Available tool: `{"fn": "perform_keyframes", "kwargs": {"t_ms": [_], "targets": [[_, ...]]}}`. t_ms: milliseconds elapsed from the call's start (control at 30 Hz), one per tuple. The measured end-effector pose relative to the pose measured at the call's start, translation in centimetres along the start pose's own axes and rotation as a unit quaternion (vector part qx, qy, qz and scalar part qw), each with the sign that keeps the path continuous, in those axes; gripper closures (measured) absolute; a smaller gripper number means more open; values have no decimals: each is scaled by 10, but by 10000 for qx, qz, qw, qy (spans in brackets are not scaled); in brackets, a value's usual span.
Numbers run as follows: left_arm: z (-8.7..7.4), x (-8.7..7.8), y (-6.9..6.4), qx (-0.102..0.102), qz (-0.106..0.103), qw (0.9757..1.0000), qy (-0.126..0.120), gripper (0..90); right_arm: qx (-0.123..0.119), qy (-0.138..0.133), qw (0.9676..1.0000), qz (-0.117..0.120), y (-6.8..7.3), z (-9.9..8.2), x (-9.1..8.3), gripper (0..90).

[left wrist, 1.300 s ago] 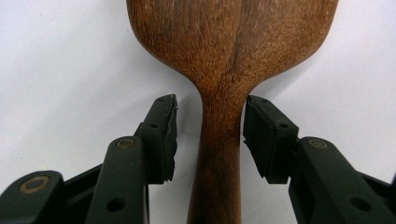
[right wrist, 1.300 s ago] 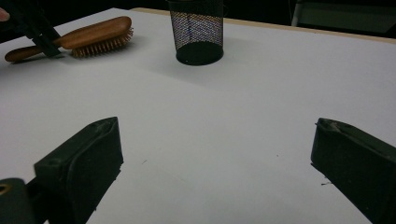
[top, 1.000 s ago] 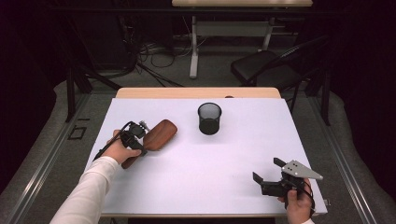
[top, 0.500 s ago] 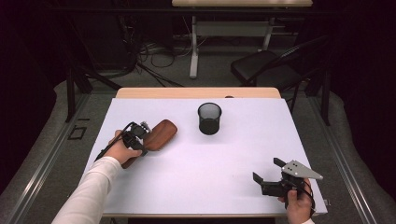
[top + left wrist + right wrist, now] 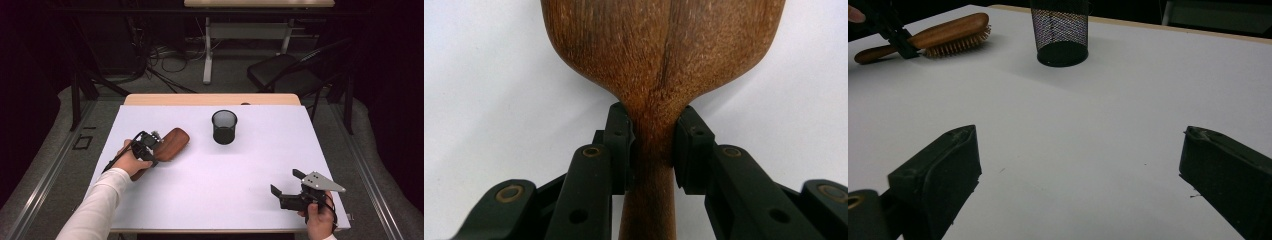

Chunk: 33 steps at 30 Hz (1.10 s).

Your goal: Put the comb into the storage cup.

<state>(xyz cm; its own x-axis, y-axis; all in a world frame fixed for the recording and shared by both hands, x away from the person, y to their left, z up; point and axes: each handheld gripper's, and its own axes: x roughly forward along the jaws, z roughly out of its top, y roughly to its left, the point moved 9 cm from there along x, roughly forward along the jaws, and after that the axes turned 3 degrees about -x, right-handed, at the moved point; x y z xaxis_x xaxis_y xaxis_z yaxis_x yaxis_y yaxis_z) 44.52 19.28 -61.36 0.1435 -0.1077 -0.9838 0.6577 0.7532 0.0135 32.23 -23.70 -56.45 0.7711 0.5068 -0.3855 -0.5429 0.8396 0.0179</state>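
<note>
Right gripper view, hairbrush (image 5: pixel 943 31) bristles, underside visible

Wooden hairbrush (image 5: pixel 170 144), brown oval head, bristles facing down, lying flat on table (image 5: pixel 250 200) near left edge, handle toward near-left corner, neck clamped between gripper pads

**Wood, mesh and matt plastic**

Your hairbrush (image 5: pixel 664 55) looked like brown wood, its grain plain to see, with a low satin sheen. Your left gripper (image 5: pixel 653 142) had matt black plastic fingers (image 5: pixel 694 145). The cup (image 5: pixel 1059 31) was black wire mesh. The counter (image 5: pixel 225 200) was smooth, matt and white.
</note>
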Motion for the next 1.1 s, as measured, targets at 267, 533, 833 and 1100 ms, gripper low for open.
{"fn": "perform_keyframes", "kwargs": {"t_ms": [267,533,833,1100], "targets": [[-1,0,-1,-37,-57,10000,40,722,-7,17,10000,5,0,0,0,29],[0,0,-1,-64,-79,9999,41,723,6,21,10000,5,0,0,0,30],[0,-2,0,-46,-164,9999,12,725,-1,26,10000,7,0,-1,0,30],[0,-3,0,-21,-167,9998,-108,726,16,25,10000,2,-1,-1,0,31]]}}
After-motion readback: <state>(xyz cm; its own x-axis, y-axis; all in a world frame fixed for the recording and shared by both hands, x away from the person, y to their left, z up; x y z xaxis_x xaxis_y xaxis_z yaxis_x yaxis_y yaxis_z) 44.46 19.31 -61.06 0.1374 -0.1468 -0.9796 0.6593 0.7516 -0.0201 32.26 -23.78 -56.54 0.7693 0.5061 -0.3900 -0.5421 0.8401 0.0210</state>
